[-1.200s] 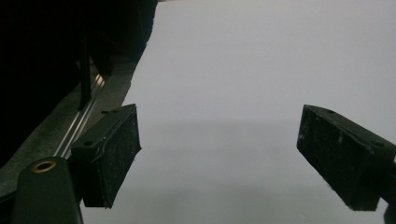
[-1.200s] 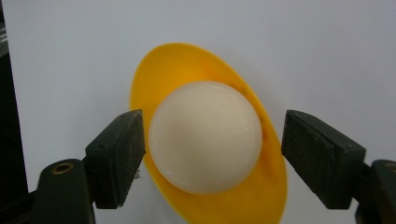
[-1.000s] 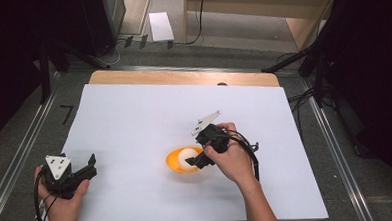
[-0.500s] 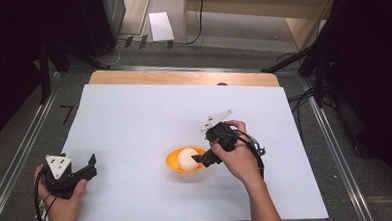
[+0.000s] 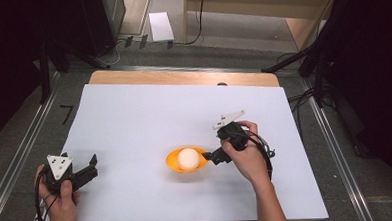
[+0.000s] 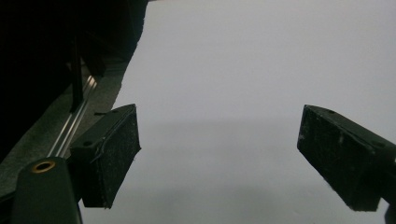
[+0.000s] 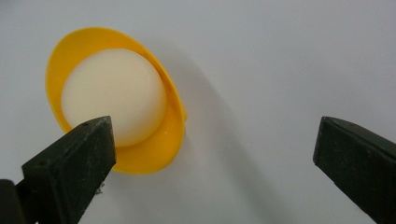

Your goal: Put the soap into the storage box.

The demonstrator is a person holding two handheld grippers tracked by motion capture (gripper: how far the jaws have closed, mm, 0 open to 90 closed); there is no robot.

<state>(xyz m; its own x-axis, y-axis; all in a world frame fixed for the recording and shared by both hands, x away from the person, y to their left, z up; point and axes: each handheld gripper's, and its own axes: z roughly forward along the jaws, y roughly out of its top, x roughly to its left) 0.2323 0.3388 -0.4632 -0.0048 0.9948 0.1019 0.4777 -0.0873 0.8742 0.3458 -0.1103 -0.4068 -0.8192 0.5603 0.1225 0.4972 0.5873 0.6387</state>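
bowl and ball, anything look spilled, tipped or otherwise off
Nothing stands out. The orange bowl sits upright on the white sheet with the white ball resting inside it. No spill or damage shows. The right gripper is beside the bowl, jaws open, holding nothing.

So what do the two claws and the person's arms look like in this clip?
Both are black handheld units. The left claw and right claw each carry a pale grey three-cornered plate with dark dots on top, and thin black cables trail over the hands. In the gripper views the jaws are blocky black wedges with scuffed, dusty flat pads. The forearms are bare, with no sleeves visible.
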